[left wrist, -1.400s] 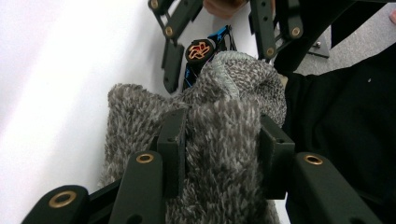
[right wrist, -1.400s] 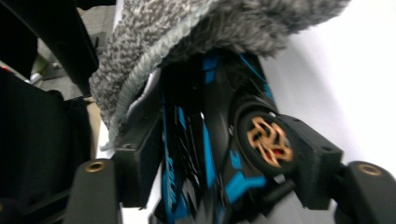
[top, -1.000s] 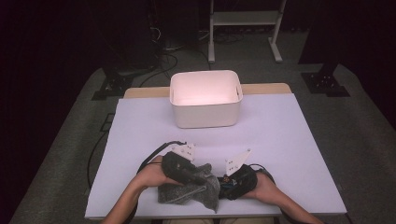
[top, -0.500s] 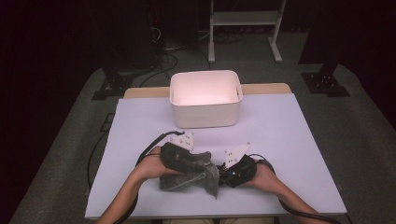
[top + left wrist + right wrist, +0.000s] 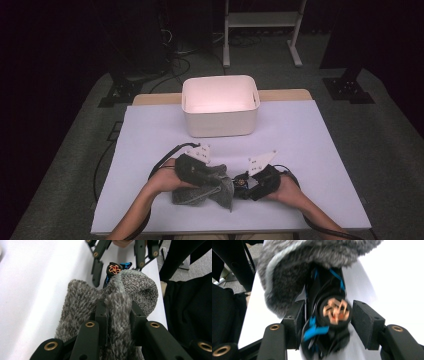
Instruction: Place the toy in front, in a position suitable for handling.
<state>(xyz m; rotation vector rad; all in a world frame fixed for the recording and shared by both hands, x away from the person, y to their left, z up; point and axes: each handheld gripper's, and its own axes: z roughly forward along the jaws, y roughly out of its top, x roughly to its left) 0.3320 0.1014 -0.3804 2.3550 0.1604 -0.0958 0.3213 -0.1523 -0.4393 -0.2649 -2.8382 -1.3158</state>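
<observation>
My left gripper [image 5: 117, 315] is shut on a fold of a grey fuzzy cloth [image 5: 82, 300] that lies near the table's front edge [image 5: 207, 187]. A small black object with blue trim and an orange emblem [image 5: 114, 268] pokes out of the cloth's hemmed opening. My right gripper [image 5: 327, 323] faces it from the right, jaws standing open on either side of the black object [image 5: 334, 311] with a thin gap at the right pad. In the high view the left gripper [image 5: 220, 179] and the right gripper [image 5: 244, 184] nearly meet.
A white open bin [image 5: 220, 125] stands at the back middle of the white table [image 5: 310, 145]. The person's forearms come in over the front edge. Dark floor, cables and a stand lie beyond the table.
Both hands have shifted slightly away from the front edge, carrying the cloth along. The right gripper has closed in on the cloth's opening. The black object is blurred in the right gripper view.
</observation>
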